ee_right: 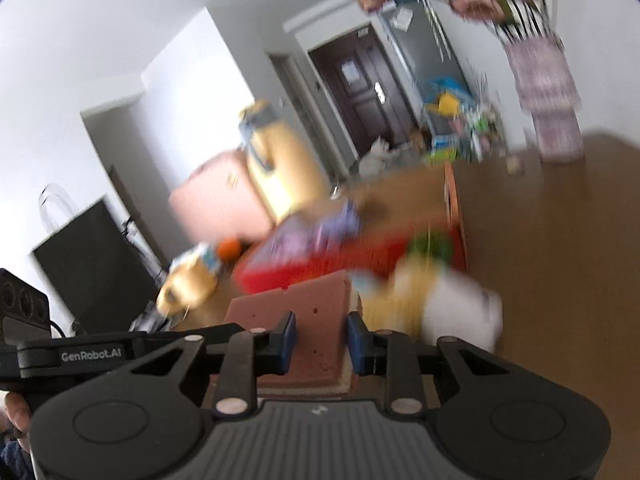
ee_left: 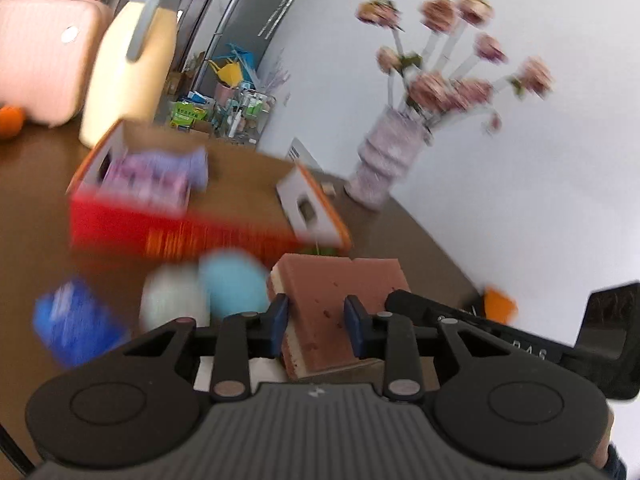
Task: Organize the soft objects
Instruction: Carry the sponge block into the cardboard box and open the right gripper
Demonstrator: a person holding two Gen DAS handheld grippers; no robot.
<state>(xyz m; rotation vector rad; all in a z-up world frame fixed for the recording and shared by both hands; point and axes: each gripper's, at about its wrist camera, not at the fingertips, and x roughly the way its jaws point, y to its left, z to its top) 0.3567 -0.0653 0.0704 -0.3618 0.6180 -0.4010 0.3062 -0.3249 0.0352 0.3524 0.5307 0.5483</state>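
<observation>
Blurrily, both jaws clamp one brown sponge (ee_left: pixel 332 300), its near end hidden.

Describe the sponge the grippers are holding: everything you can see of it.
The sponge is a thick rectangular slab: a reddish-brown porous top with a few small holes, over a cream layer showing along its edge. It looks like soft foam. Both grippers are shut on it: the left gripper pinches one end and the right gripper the other, blue pads pressing its sides. It sits tilted, in front of the red box. Whether it touches the table is hidden.
</observation>
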